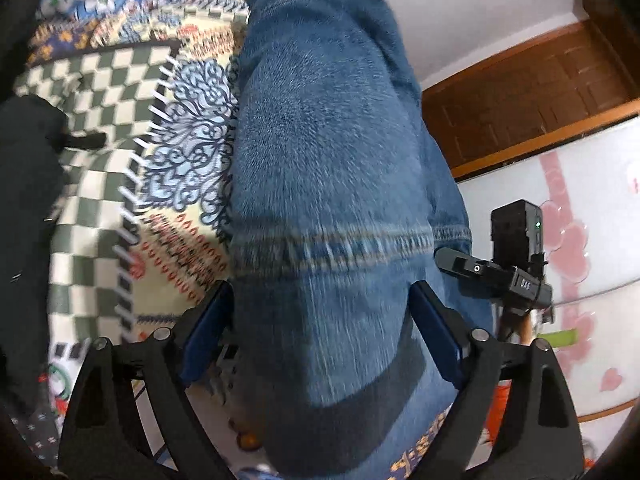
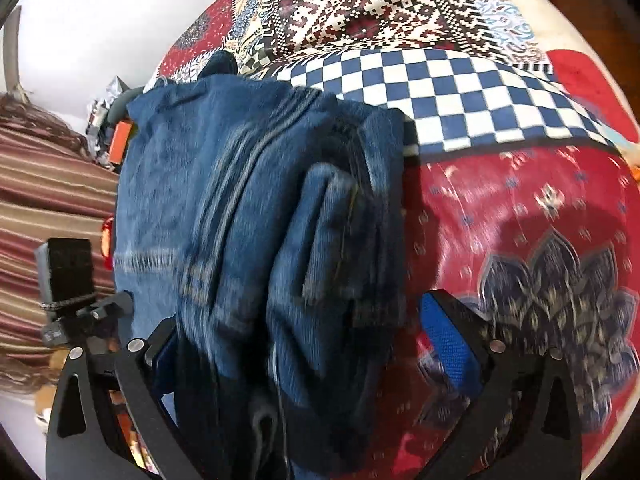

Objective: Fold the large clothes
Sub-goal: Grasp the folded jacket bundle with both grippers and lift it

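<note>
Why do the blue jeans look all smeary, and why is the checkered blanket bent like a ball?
Left wrist view: the jeans are streaked with motion blur, worst near the stitched hem; the fisheye lens curves the checkered blanket and the door frame. Right wrist view: the denim folds are smeared too, while the far checks stay sharper.

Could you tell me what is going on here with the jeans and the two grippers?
A person is folding a pair of blue jeans on a bed covered with a patchwork bedspread, using a handheld gripper in each hand. The left gripper has denim lying between its wide-set fingers, and the right gripper likewise straddles the bunched, layered jeans. Both views are motion-blurred, so I cannot tell whether the pads are pressing the cloth. The fold looks unfinished.
</note>
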Tool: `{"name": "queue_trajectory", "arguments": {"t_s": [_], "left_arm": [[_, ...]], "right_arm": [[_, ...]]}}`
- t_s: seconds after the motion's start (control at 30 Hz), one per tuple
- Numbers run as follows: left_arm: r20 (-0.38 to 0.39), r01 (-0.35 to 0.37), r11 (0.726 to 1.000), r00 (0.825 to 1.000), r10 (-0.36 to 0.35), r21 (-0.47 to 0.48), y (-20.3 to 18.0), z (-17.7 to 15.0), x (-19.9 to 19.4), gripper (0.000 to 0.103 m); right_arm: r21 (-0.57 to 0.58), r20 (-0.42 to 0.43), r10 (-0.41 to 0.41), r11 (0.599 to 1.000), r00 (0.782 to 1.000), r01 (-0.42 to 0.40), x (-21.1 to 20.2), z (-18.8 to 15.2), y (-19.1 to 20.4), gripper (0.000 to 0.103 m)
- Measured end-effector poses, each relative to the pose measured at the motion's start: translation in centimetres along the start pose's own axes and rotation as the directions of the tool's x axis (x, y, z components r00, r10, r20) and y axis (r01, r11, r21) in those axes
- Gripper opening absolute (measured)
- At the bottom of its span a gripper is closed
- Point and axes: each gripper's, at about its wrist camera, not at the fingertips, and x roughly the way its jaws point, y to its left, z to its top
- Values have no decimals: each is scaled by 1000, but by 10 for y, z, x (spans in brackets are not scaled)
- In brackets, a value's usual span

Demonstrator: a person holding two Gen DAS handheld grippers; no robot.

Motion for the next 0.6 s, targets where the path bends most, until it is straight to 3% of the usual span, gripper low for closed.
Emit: {"name": "queue_trajectory", "arguments": {"t_s": [0.1,0.2,0.27,0.43,0.6], "left_arm": [[1,22,999,1000,-22,-25,1,7,9,89],[42,0,1000,999,0,20,-9,5,9,88],[59,1,1000,998,-2,20,-11,2,10,83],[71,10,1000,997,-10,9,-12,-9,-2,61],[95,-41,996,995,33,76,-39,-22,-33,52]], "right_arm": [[-11,10,6,1000,1000,-6,6,4,5,103],[-28,22,9,1000,1000,-8,7,2,12,97],[-24,24,23,999,999,-22,5,1,12,88],[27,15,77,997,997,-78,-3,-3,12,53],[-37,24,17,999,1000,-16,-16,-10,49,39]]}}
